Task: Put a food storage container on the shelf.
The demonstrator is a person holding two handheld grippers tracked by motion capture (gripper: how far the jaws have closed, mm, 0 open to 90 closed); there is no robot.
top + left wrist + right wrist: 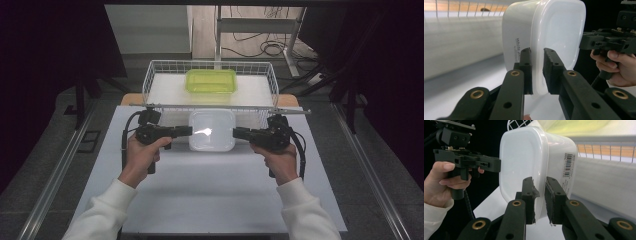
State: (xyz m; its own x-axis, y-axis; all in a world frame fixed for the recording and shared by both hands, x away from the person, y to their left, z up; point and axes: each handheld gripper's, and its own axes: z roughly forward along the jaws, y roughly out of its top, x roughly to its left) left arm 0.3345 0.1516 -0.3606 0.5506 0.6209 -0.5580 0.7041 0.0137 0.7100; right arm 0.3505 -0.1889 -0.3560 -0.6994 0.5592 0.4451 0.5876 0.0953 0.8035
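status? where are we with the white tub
Done: green tub already lies in the wire basket. In hand: left claw and right claw each pinch the white tub by its rim. Left, probably: lifting it into the basket.

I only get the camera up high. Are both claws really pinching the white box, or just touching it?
Observer: Pinching. In the left gripper view the left gripper has its jaws closed on the rim of the white box, one jaw on each side.
Operator: And the other claw?
Observer: Same. The right gripper clamps the rim on the opposite side of the box.
Operator: Is anything written on the box?
Observer: Yes. The right gripper view shows a barcode sticker on its side wall, and the left gripper view shows small print on the other side.
Operator: Is the box lying flat on the table?
Observer: I cannot tell whether its bottom touches the table.
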